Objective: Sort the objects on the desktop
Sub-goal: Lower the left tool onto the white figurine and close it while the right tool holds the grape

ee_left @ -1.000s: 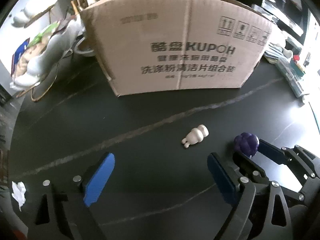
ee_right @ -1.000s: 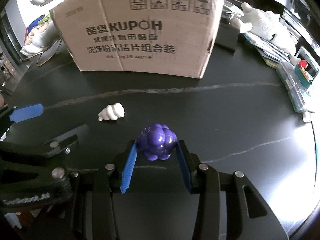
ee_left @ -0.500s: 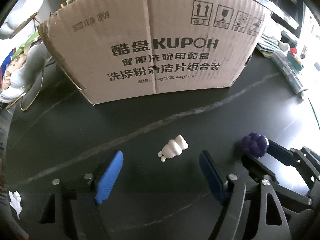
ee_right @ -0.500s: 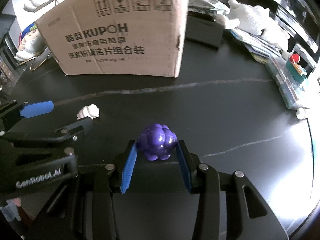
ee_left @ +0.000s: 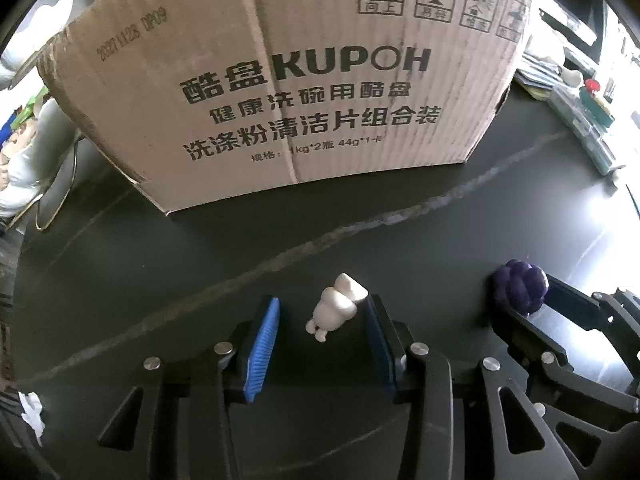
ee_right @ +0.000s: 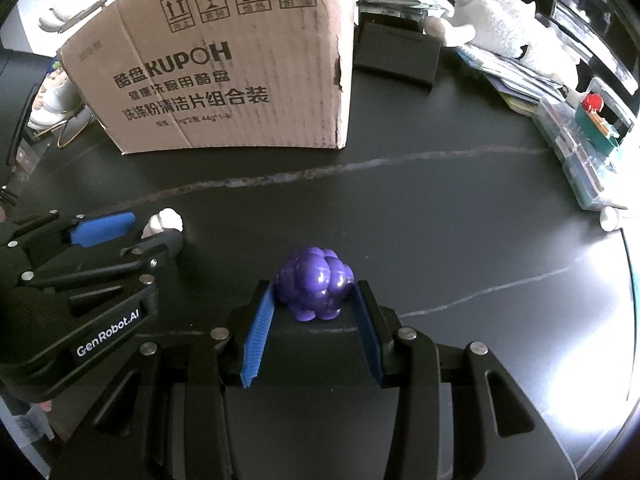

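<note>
Your left gripper point(ee_left: 320, 312), spread wide a second ago, is closing around the small white figurine point(ee_left: 335, 307) on the dark desk point(ee_left: 400, 248); its right pad touches it, the left pad is still apart. Just beside it, your right gripper point(ee_right: 314, 300) still pinches the purple grape toy point(ee_right: 314, 284). Beyond stands the cardboard box point(ee_left: 288, 92), now looming nearer, likely the drop point for both.

We see a glossy purple plastic grape toy point(ee_right: 314, 284), a smooth matt white figurine point(ee_left: 336, 307), a corrugated cardboard box point(ee_left: 280, 80), ribbed blue pads point(ee_left: 262, 346) and a dark stone-like tabletop point(ee_right: 440, 220).
</note>
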Motion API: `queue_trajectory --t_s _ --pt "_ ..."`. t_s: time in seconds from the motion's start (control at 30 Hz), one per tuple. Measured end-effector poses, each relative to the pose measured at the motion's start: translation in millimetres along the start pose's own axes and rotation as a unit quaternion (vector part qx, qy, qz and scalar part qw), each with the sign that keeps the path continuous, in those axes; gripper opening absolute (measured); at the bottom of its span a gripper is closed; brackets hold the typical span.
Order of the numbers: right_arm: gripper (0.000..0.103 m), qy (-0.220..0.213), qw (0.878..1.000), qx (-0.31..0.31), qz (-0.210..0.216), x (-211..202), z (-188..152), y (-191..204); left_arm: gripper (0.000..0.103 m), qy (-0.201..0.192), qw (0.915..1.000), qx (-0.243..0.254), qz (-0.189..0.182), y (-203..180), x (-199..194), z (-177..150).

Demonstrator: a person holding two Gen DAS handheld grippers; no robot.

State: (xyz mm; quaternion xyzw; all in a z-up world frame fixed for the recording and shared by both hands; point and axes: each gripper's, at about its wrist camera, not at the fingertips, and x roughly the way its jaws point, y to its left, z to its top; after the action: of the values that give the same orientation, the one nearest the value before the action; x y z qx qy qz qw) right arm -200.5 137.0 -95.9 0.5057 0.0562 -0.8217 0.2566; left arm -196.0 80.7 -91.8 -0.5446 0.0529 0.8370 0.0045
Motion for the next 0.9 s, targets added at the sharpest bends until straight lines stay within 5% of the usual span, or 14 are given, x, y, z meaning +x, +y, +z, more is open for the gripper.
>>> queue_trajectory --t_s 0.4,0.5,0.9 --pt "0.038 0.0 1.0 0.006 0.009 -1 2 0 0.041 -0.01 0.9998 0.017 0.007 -7 -7 -6" --pt "0.038 -0.001 1.0 0.007 0.009 -2 2 0 0.019 -0.007 0.9999 0.01 -0.003 -8 -10 -8" --pt "0.038 -0.002 1.0 0.009 0.006 -4 4 4 0.019 -0.002 0.9999 -0.008 0.014 -3 -18 -11"
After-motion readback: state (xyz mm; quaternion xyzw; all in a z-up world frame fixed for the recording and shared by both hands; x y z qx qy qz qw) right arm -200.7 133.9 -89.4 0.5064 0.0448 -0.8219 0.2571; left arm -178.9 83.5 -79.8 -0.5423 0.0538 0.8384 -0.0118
